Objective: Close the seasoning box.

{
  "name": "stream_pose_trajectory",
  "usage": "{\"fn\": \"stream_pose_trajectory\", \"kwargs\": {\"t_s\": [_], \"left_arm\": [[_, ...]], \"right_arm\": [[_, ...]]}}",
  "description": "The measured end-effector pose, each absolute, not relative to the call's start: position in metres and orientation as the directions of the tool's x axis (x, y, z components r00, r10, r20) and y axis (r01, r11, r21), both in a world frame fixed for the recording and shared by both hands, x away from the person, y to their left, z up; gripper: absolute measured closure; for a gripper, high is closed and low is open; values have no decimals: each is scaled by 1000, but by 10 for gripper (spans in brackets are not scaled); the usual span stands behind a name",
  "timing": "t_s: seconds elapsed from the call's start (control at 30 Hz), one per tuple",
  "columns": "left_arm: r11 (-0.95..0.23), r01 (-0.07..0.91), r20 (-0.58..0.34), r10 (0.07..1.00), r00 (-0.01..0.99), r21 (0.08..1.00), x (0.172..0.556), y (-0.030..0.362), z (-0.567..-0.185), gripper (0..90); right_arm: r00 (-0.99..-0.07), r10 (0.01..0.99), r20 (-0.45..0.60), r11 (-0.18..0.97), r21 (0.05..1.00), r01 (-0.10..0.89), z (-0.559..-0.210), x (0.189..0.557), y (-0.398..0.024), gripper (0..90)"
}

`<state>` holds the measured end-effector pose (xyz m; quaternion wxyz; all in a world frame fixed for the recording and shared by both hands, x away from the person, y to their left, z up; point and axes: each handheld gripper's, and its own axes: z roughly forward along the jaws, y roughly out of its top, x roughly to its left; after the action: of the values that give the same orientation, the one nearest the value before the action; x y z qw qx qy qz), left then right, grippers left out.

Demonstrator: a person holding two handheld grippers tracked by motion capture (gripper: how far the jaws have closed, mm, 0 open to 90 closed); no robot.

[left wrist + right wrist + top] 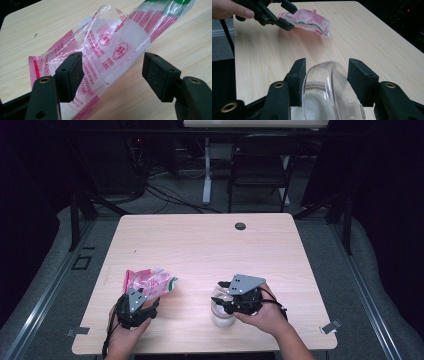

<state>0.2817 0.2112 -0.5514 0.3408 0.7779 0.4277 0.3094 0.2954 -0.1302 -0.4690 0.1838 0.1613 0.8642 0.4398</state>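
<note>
A crinkled clear plastic bag (149, 281) with pink print and a green edge lies on the table's left front part. My left gripper (148, 299) sits just in front of it. In the left gripper view the bag (110, 47) runs between the wide-open jaws of this gripper (112, 66), and the pads do not press it. A clear plastic cup (221, 316) with something white inside stands near the front edge. My right gripper (223, 301) reaches over the cup from the right. Its jaws (327, 68) flank the cup (328, 87) with a slight gap at the right pad.
The wooden table (210, 245) has a dark round grommet (240, 226) near its far edge. A black chair (260, 167) and a white table leg (206, 170) stand beyond it. In the right gripper view the bag (309, 21) and the left gripper (283, 16) show farther off.
</note>
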Motion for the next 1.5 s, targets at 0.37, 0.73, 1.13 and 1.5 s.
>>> {"fn": "stream_pose_trajectory", "kwargs": {"t_s": [0.37,0.73,1.13,1.5], "left_arm": [[-402,433,190,871,454,807,279,208,-549,338],[-413,435,194,865,463,800,279,206,-550,337],[-415,438,196,865,463,798,279,206,-551,337],[-411,436,195,866,460,800,279,206,-551,337]], "right_arm": [[-887,432,-166,550,828,113,-469,294,-127,429],[-898,420,-132,531,838,125,-466,293,-126,422],[-890,437,-129,529,837,138,-466,295,-129,423],[-872,475,-119,505,848,160,-464,300,-140,423]]}}
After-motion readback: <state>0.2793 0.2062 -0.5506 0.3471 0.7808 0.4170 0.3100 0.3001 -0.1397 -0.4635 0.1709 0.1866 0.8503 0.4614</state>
